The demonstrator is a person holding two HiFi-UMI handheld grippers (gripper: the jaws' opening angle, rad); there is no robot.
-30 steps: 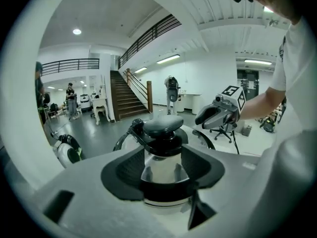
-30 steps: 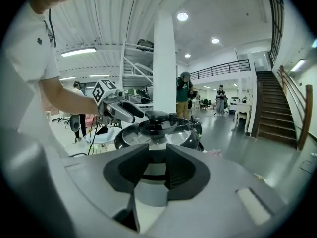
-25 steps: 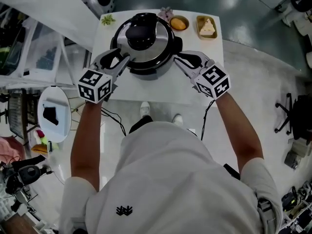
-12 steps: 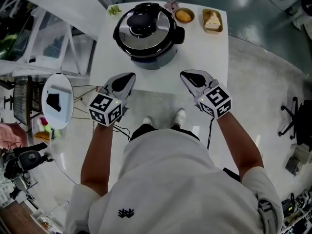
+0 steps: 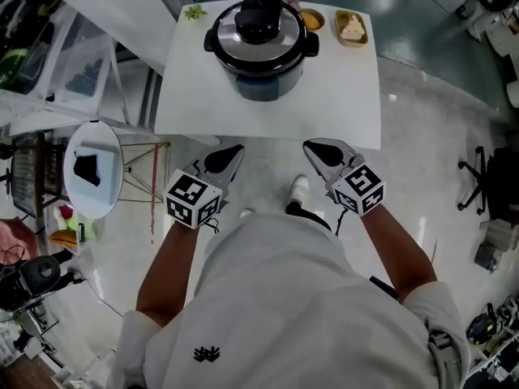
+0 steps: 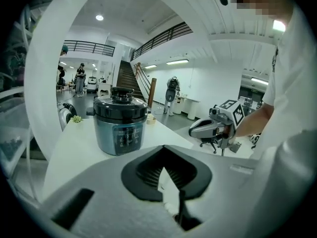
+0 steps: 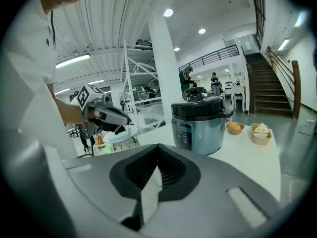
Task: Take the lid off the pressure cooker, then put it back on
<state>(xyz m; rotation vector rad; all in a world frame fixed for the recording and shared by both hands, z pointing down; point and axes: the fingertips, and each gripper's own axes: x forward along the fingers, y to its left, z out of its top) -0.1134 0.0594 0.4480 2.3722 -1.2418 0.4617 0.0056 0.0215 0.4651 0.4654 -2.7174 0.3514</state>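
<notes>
Both claws are pressed together and hold nothing. The left claw and right claw (each with a marker cube at its rear) hang over the floor, just off the near edge of the white surface. The pressure cooker stands on that surface at 12 o'clock, well apart from both claws, with its lid seated on top. Two small dishes sit at the cooker's 2 o'clock.
</notes>
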